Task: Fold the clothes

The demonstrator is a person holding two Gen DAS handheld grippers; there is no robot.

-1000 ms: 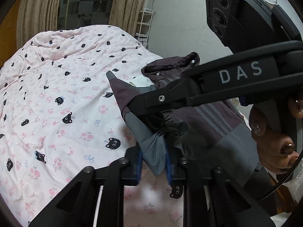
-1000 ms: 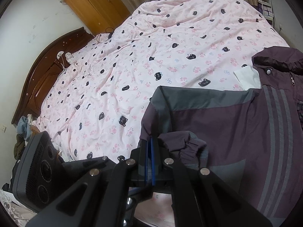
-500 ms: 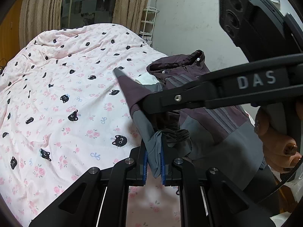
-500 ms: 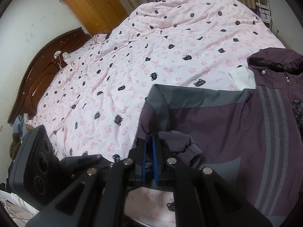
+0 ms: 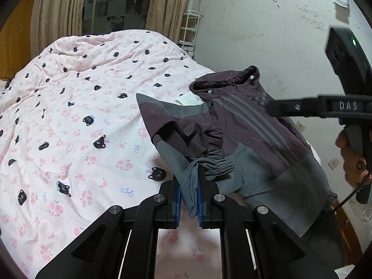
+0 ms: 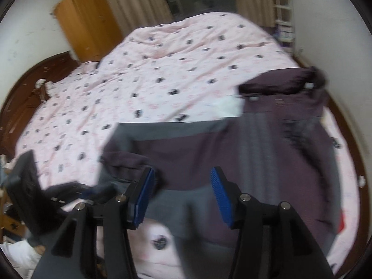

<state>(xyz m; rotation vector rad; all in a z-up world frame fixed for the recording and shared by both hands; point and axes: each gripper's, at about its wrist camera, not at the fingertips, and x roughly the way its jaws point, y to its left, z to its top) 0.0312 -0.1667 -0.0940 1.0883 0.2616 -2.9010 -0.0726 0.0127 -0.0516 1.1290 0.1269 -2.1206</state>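
A dark purple and grey hooded jacket (image 5: 244,125) lies at the near right edge of the bed, hood toward the far wall, a sleeve folded over its body. My left gripper (image 5: 188,200) is shut on a grey fold of the jacket's hem beside the elastic cuff (image 5: 216,162). My right gripper (image 6: 183,197) is open and empty, held over the jacket (image 6: 232,148); that view is blurred. The right gripper's body (image 5: 344,107) shows at the right of the left wrist view, above the jacket.
The bed has a pink quilt with black cat faces (image 5: 81,116). A white tag or paper (image 5: 189,98) lies by the hood. A wall (image 5: 267,34) and white shelf rack (image 5: 189,32) stand beyond the bed. A wooden wardrobe (image 6: 86,23) and headboard (image 6: 25,93) are at left.
My right gripper has let go of the sleeve cuff, opened and pulled back to the right and up. My left gripper keeps its hold on the grey fold.
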